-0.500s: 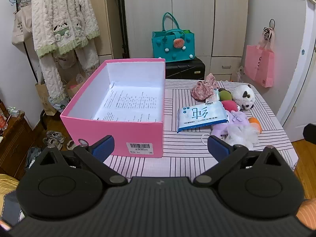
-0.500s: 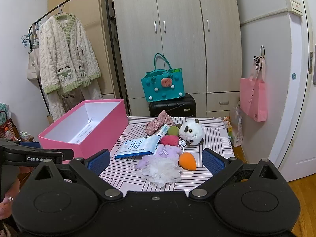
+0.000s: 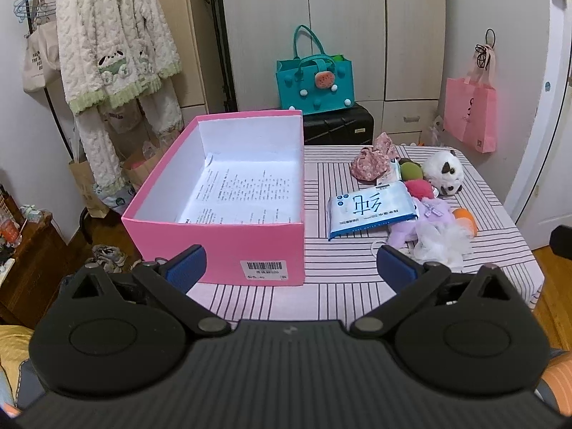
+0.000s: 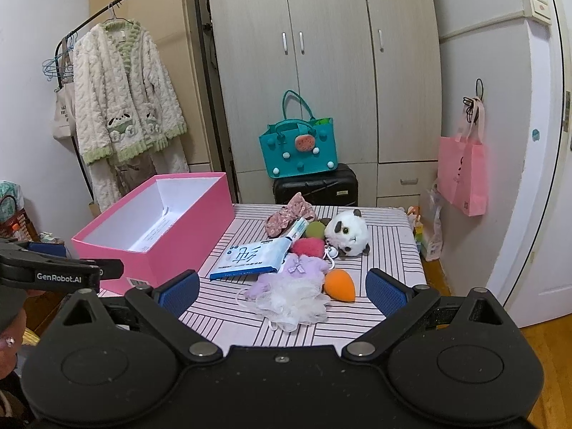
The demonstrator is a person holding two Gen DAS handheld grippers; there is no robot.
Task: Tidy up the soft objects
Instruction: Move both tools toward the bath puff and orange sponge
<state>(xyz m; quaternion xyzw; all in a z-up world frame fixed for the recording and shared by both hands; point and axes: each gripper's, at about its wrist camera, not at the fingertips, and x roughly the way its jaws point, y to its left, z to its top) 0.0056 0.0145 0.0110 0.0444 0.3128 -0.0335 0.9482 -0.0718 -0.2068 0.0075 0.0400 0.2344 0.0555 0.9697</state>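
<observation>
Left claw (image 3: pixel 289 268): jaws spread wide, nothing between them; blue ribbed pads on black matte arms, held above the near edge of the tabletop (image 3: pixel 343 286), which wears a pink cloth with dark line stripes. Right claw (image 4: pixel 282 287): likewise wide apart and empty, hovering near the soft pile.

Pink box (image 3: pixel 228 243): rigid cardboard, rectangular, white inside, printed paper sheet lying flat on its floor, barcode label on the near wall. Sits on the left part of the tabletop.

Soft pile lies right of the box, apart from it:
- tissue pack (image 4: pixel 250 255), glossy plastic, flat, blue-white
- panda plush (image 4: pixel 348 232), round, furry
- orange sponge (image 4: pixel 339 286), smooth teardrop
- white mesh pouf (image 4: pixel 293 304), frothy netting, touching the lilac plush (image 4: pixel 300 268)
- floral fabric piece (image 4: pixel 286 214), crumpled, at the far end
- red and green fuzzy balls between pack and panda.
</observation>
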